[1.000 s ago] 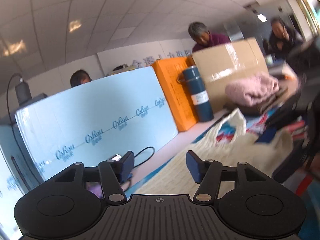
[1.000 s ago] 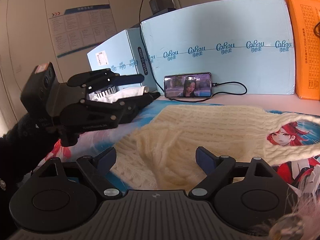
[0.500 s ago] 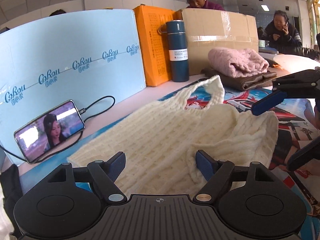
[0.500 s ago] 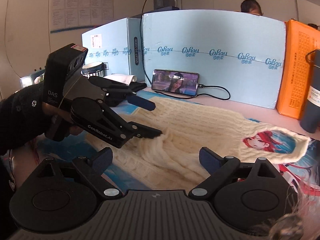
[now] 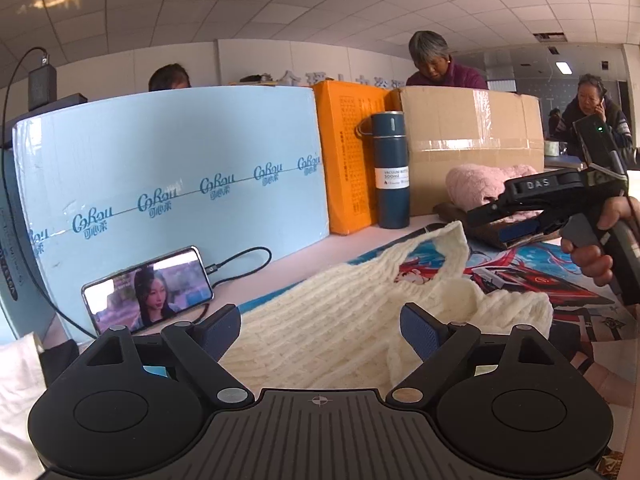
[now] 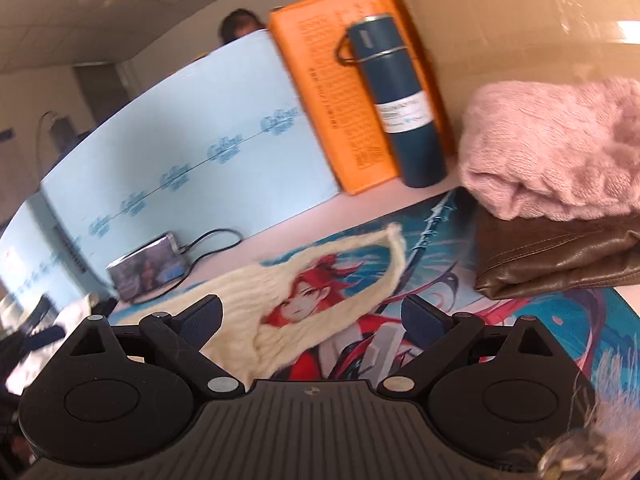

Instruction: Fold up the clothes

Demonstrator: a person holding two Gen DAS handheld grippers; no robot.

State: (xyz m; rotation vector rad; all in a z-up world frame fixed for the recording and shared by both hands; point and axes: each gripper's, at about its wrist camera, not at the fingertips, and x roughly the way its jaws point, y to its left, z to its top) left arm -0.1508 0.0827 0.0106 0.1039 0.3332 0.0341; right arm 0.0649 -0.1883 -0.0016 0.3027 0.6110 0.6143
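A cream knitted vest [image 5: 352, 316] lies spread on an anime-print mat [image 5: 532, 276]; its shoulder strap loop also shows in the right wrist view [image 6: 328, 264]. My left gripper [image 5: 320, 332] is open and empty, just above the vest's near part. My right gripper [image 6: 312, 320] is open and empty, hovering over the strap end; it also shows in the left wrist view [image 5: 532, 216], raised at the right of the vest.
A pink folded sweater [image 6: 556, 148] lies on a brown leather garment [image 6: 560, 256] at the right. A blue flask [image 6: 400, 100], orange box [image 5: 348, 160], cardboard box [image 5: 472, 136], blue foam board [image 5: 160, 184] and a charging phone [image 5: 148, 288] line the back.
My left gripper lifted and drew back a little. My right gripper swung right, away from the vest's body toward the strap and the pink sweater. Both stay open.
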